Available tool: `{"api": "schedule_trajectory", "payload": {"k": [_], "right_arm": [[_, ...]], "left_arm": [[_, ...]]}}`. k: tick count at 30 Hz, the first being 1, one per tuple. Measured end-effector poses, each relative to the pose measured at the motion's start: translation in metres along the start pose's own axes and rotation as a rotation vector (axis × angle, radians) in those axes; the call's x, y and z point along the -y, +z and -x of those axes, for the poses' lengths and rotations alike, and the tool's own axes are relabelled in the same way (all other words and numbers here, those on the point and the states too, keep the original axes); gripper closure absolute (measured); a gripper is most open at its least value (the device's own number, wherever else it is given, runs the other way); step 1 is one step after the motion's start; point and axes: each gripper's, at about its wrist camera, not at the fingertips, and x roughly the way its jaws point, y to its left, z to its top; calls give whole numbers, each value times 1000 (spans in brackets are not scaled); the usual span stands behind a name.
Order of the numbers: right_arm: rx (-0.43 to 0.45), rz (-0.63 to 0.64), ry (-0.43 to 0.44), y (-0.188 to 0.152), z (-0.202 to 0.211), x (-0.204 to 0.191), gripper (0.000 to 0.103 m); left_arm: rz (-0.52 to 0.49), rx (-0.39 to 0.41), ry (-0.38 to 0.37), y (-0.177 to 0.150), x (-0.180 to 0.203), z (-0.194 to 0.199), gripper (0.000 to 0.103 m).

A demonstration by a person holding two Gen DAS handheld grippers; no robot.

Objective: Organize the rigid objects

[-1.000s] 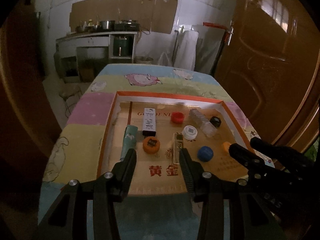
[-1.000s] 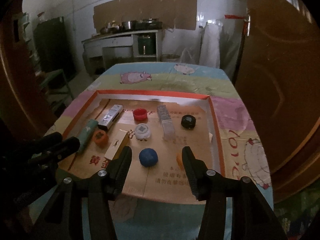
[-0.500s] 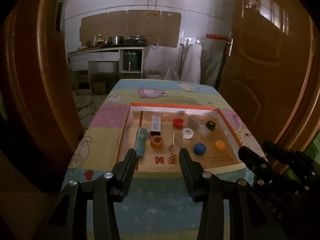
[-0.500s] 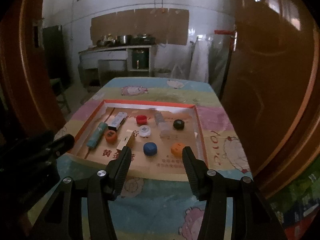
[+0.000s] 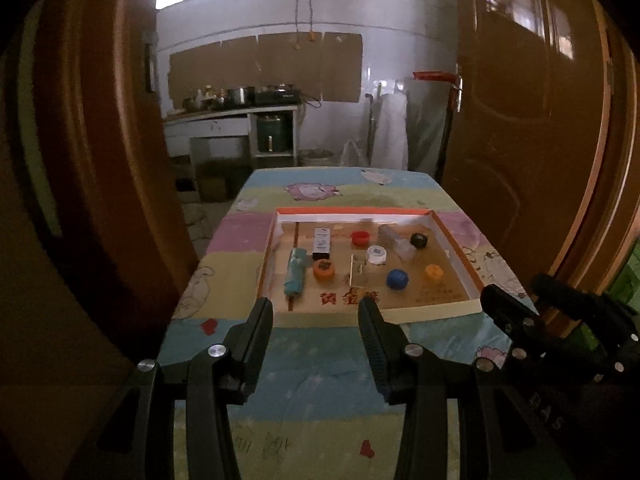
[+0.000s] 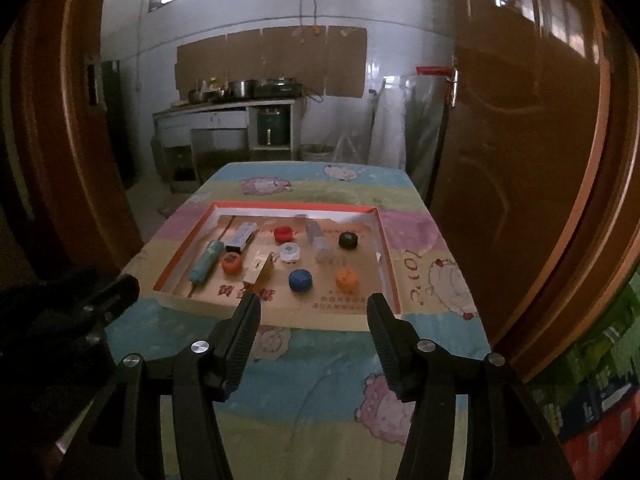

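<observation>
As the left wrist cam looked down the table, the left gripper [image 5: 316,312] hung over the near cloth w/ fingers spread wide, nothing btwn them. Ahead of it sat the shallow cardboard tray [image 5: 456,256] w/ orange rim, on the pastel cartoon tablecloth [image 5: 320,380]. Inside tray, L to R approx: teal tube [image 5: 295,272] lying lengthwise by the left wall, black/white box [image 5: 322,243] just beyond it, orange cap w/ dark top [image 5: 324,269], gold box [image 5: 357,272], red cap [image 5: 360,237], white cap [image 5: 377,255], clear plastic bottle [image 5: 396,242] on its side, black cap [image 5: 419,240], blue cap [image 5: 397,279], plain orange cap [image 5: 434,273]. All items apart from each other except tube/box pair, close; contact not clear. Right gripper [image 5: 520,300] poked in at lower right, beside tray's near right corner; its state unreadable from this cam. In the right wrist cam, the right gripper [image 6: 312,312] was also released, fingers wide apart, empty, hovering near the tray's [image 6: 384,256] front edge. Same layout seen: teal tube [image 6: 206,262], black/white box [image 6: 240,237], dark-topped orange cap [image 6: 231,262], gold box [image 6: 260,274] tilted up on one edge, red cap [image 6: 283,234], white cap [image 6: 289,251], clear bottle [image 6: 319,242], black cap [image 6: 348,240], blue cap [image 6: 300,280], orange cap [image 6: 347,279]. Left gripper [image 6: 108,296] showed at far left, dark, off the tray's near left corner. Bkgd: brown wooden door [image 6: 520,160] on right, counter w/ pots [image 6: 236,90] at the back wall.
</observation>
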Motion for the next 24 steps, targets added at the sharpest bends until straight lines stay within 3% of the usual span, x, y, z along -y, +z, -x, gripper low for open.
{"api": "schedule_trajectory", "payload": {"k": [12,24], "right_arm": [[48,12,0,-14,46,-8,45],[58,-8,-13,-37,84,-13,45]], "left_arm": [[5,64,-47,-15,-2,51,59],[7,81,-6,-32,0,89,59]]}}
